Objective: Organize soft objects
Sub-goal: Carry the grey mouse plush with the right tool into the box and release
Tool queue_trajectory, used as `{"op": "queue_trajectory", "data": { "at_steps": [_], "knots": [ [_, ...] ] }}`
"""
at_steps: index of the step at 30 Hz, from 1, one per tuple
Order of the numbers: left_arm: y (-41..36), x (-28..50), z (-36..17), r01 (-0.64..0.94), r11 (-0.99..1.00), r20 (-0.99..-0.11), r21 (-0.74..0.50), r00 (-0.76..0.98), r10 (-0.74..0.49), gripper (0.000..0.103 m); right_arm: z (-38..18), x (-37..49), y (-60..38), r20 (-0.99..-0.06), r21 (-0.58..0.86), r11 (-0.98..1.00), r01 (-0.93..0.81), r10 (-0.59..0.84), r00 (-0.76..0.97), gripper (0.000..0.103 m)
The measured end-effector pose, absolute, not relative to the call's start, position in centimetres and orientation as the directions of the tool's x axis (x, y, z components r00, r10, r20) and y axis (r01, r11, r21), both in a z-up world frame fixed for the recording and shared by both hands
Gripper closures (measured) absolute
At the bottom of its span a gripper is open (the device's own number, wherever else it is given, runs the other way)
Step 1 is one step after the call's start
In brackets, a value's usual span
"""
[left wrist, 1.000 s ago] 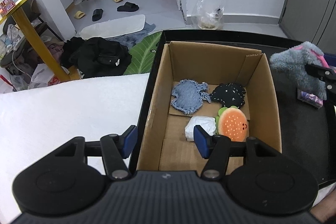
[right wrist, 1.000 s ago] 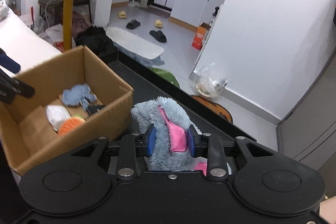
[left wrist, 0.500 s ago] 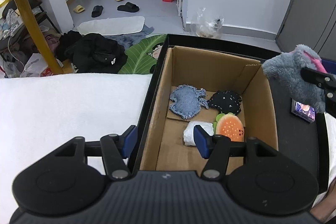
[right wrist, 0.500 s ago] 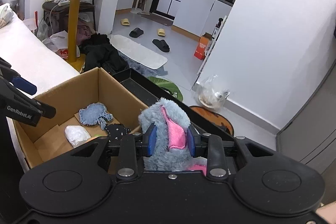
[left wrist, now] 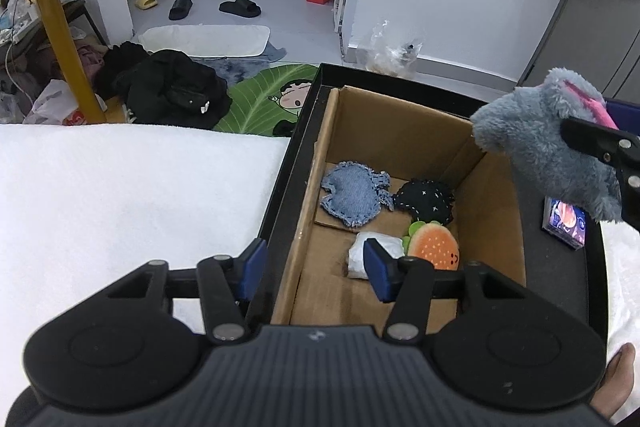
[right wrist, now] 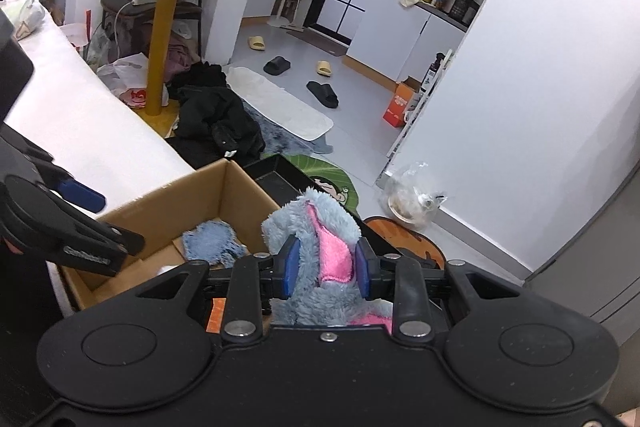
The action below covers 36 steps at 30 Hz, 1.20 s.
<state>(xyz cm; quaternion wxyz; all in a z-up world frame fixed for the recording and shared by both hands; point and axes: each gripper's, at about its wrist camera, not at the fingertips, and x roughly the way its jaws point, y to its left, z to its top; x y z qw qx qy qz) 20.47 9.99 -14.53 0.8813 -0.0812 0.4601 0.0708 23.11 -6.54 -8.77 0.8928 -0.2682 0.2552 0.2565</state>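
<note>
R gripper [right wrist: 325, 269] squeezes the fuzzy toy [right wrist: 316, 227] tight. L gripper [left wrist: 312, 269], just closing some, holds nothing. Toy may snag box [left wrist: 400, 131] edge & fall outside.

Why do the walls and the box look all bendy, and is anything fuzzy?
Left wrist view: the fisheye lens bows the cardboard box and the black tray edge; the picture is sharp and evenly lit. Right wrist view: the same bending curves the white wall and the yellow table post; the grey and pink plush toy is in focus, with no glare.
</note>
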Motion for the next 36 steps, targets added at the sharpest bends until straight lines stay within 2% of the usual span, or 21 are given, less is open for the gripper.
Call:
{"op": "queue_trajectory", "data": {
  "at_steps": [4,6,22,25,28,31,34,36],
  "knots": [
    [10.2,20.6,-15.1,-0.197,0.977,-0.834,-0.084,0.550,0.039,0.074,-8.7,22.7,-5.6,-0.602,-0.363,0.709,-0.604,0.316,0.733,0.075],
    [10.5,20.7,-15.3,-0.202,0.975,-0.837,-0.094,0.547,0.032,0.076,-8.8,22.7,-5.2,-0.611,-0.363,0.707,-0.607,0.311,0.728,0.075],
    [12.3,20.3,-15.5,-0.225,0.956,-0.825,-0.189,0.564,-0.031,0.085,-8.1,22.8,-2.3,-0.634,-0.350,0.694,-0.629,0.319,0.704,0.074],
    [12.7,20.2,-15.6,-0.230,0.951,-0.825,-0.206,0.564,-0.042,0.087,-8.3,22.8,-1.4,-0.646,-0.336,0.690,-0.641,0.327,0.690,0.071],
    [12.9,20.1,-15.5,-0.233,0.948,-0.823,-0.215,0.567,-0.048,0.087,-8.5,22.9,-1.1,-0.668,-0.273,0.707,-0.653,0.350,0.657,0.072],
    [13.1,20.1,-15.5,-0.238,0.945,-0.821,-0.223,0.569,-0.051,0.087,-8.6,23.2,-1.5,-0.703,-0.165,0.739,-0.653,0.376,0.603,0.085],
    [13.0,20.2,-15.5,-0.240,0.944,-0.821,-0.224,0.569,-0.050,0.087,-8.7,23.7,-2.4,-0.732,-0.053,0.777,-0.627,0.397,0.553,0.086],
    [12.9,20.2,-15.5,-0.237,0.946,-0.821,-0.219,0.569,-0.048,0.087,-8.7,23.6,-2.8,-0.731,-0.053,0.786,-0.616,0.390,0.560,0.086]
  ]
}}
